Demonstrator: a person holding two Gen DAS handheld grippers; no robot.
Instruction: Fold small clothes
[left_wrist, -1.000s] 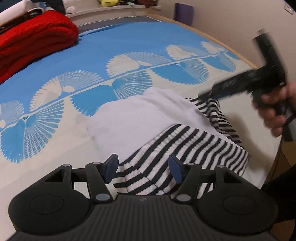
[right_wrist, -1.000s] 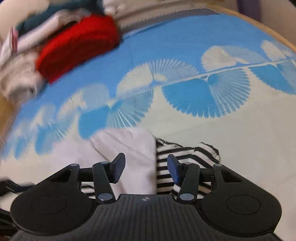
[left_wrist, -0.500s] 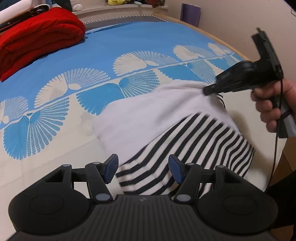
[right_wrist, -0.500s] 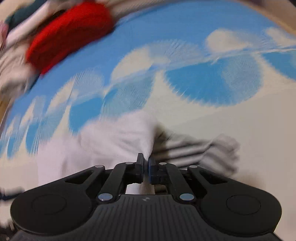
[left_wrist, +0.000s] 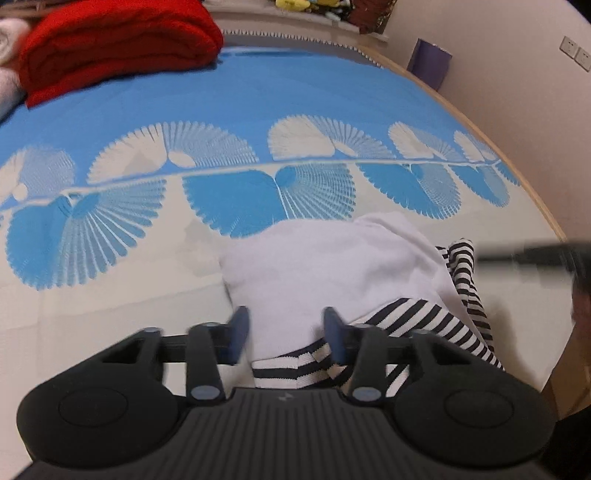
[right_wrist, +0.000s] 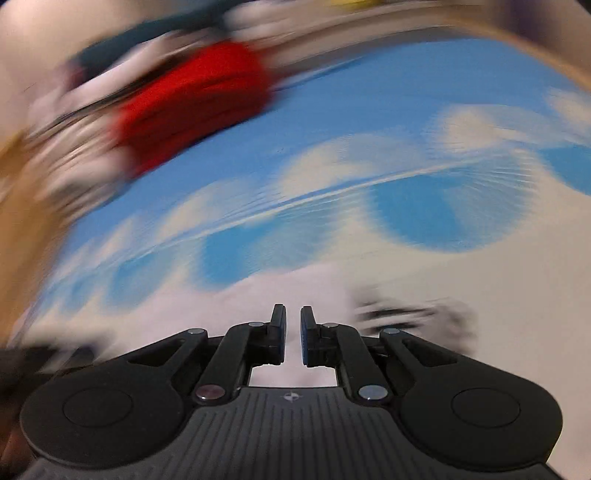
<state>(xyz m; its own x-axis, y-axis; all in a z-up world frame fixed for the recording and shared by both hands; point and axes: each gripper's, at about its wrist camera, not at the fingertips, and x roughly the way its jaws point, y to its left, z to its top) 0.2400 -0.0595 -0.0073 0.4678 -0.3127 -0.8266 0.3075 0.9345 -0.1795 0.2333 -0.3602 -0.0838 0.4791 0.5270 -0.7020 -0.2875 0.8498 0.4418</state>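
**Soft garment, grip at the hem**

The small white cotton top with black-and-white striped trim lies bunched on the blue-and-cream fan-patterned bedspread. It looks light, limp and easy to drag, so pinching the striped hem seems best. The left gripper is closing around the hem, pads not yet pressing. The right gripper is opening, only narrowly apart, gripping nothing.

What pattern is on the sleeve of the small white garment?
Black and white stripes on the sleeve of the white garment, clearest in the left wrist view.

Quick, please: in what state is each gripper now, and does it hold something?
Left gripper: jaws closing around the white and striped garment, pads not yet pressing.
Right gripper: jaws opening, narrow gap, nothing visibly held.
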